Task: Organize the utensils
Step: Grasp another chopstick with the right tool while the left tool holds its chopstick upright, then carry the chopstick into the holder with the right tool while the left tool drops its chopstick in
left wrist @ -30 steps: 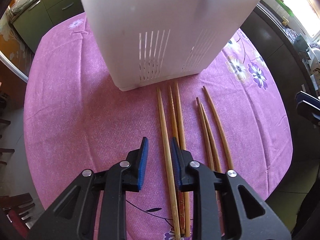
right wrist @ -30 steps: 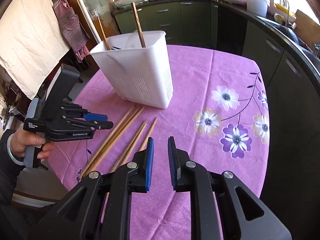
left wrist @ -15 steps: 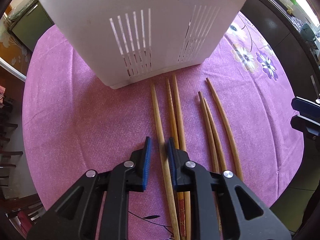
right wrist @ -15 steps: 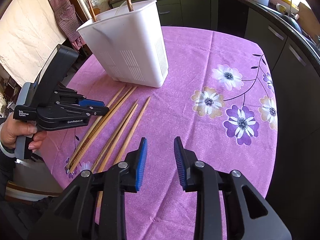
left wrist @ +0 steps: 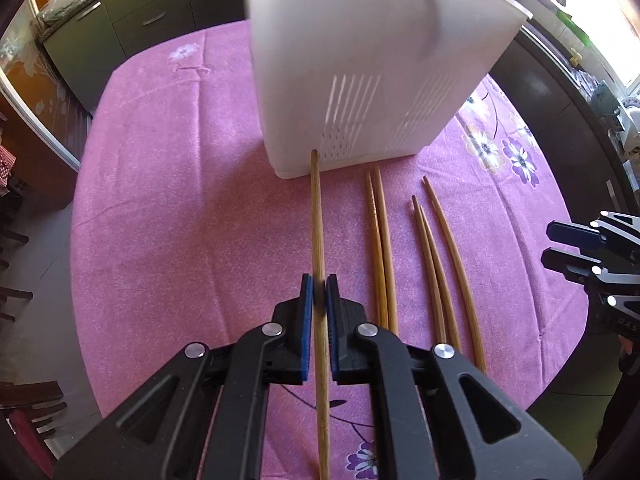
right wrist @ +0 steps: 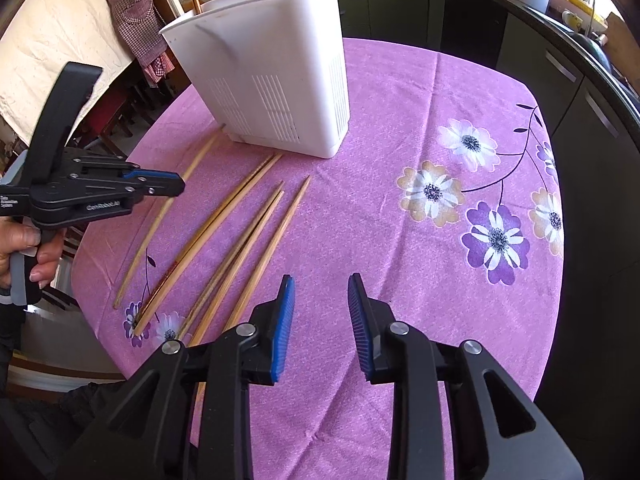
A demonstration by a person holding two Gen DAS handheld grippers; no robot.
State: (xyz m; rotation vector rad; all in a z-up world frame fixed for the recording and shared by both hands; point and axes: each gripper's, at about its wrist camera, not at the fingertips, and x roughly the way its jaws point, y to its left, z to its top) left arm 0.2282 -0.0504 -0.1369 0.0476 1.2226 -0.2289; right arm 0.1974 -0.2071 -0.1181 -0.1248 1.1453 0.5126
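Change: the left hand-held gripper (left wrist: 319, 294) has clamped onto one chopstick (left wrist: 317, 220); earlier that stick lay between parted pads.
Left: clenched on the chopstick, tip near the white holder (left wrist: 360, 60).
Right: right hand-held gripper (right wrist: 320, 312) released, nothing between its pads.
Others: five chopsticks (right wrist: 240, 232) lie on the pink table (right wrist: 400, 120), beside the holder.
Holder: two sticks stand inside.

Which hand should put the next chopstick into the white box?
Left. The left gripper is already shut on one chopstick, whose tip points at the white holder. The right gripper is open with nothing between its pads, beside the five chopsticks lying on the cloth.
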